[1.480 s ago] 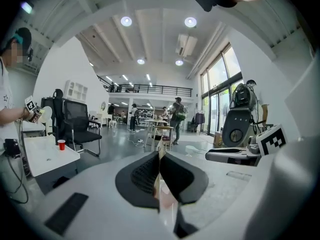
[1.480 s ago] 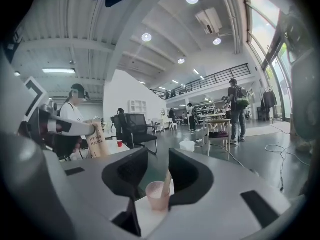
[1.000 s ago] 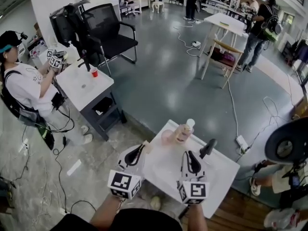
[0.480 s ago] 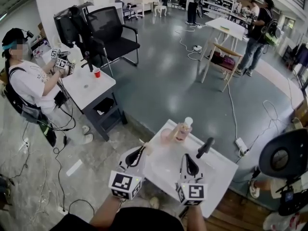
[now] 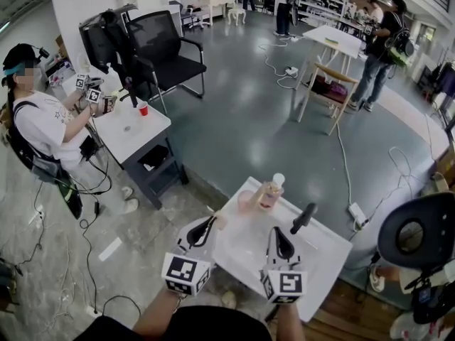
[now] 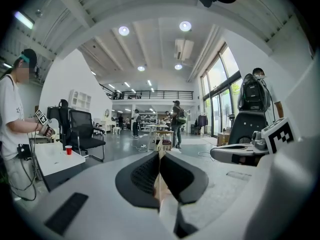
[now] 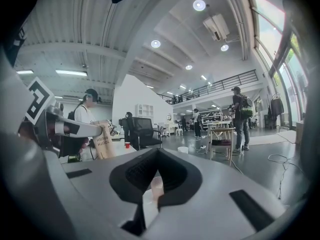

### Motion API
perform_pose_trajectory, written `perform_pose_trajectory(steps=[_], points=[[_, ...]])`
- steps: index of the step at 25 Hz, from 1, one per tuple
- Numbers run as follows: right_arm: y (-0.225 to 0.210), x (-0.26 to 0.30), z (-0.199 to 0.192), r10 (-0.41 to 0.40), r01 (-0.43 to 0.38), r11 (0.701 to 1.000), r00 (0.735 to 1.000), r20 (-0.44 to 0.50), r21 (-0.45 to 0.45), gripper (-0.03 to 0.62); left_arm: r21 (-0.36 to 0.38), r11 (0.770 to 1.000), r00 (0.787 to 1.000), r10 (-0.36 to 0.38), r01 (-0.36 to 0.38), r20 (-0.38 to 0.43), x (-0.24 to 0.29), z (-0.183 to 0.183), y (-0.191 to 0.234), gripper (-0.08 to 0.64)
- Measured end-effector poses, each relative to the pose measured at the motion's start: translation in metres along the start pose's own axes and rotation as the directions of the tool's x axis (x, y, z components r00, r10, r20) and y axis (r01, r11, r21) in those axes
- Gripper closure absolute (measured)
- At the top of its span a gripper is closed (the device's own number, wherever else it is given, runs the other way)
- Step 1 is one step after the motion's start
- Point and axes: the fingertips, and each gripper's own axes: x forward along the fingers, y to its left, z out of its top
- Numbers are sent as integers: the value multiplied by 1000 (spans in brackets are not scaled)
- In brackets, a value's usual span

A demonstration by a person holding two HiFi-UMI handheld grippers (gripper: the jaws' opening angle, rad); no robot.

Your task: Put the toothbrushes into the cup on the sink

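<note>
A translucent pink cup (image 5: 246, 202) stands at the far left of the white sink top (image 5: 320, 254), beside a pinkish bottle with a white cap (image 5: 271, 192). My left gripper (image 5: 213, 220) (image 6: 160, 154) hovers at the sink's left edge, shut on a flat tan toothbrush package (image 5: 219, 219) (image 6: 161, 184). In the right gripper view the package (image 7: 102, 140) hangs from the left gripper. My right gripper (image 5: 279, 228) (image 7: 157, 151) is over the middle of the sink with its jaws together. A pale pinkish shape shows in the slit behind its tips. I cannot tell whether it is held.
A black faucet (image 5: 306, 217) rises at the sink's right. To the far left a person stands at a small white table (image 5: 131, 130) with a red cup (image 5: 139, 106); a black chair (image 5: 167, 48) is behind it. Cables lie on the floor. A black round seat (image 5: 421, 226) stands at the right.
The right gripper's jaws have closed while it stayed over the sink. The left gripper holds the package in the same place.
</note>
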Motion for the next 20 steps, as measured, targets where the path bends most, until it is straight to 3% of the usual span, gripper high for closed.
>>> perform_pose_trajectory(steps=[9, 20], points=[[-7, 0, -8, -28, 28, 1000, 999, -16, 6, 594, 0, 1000, 1000, -22, 22, -8, 11, -3, -2, 552], [-28, 11, -26, -118, 119, 992, 993, -29, 28, 594, 17, 993, 993, -113, 113, -17, 58, 1, 3, 552]])
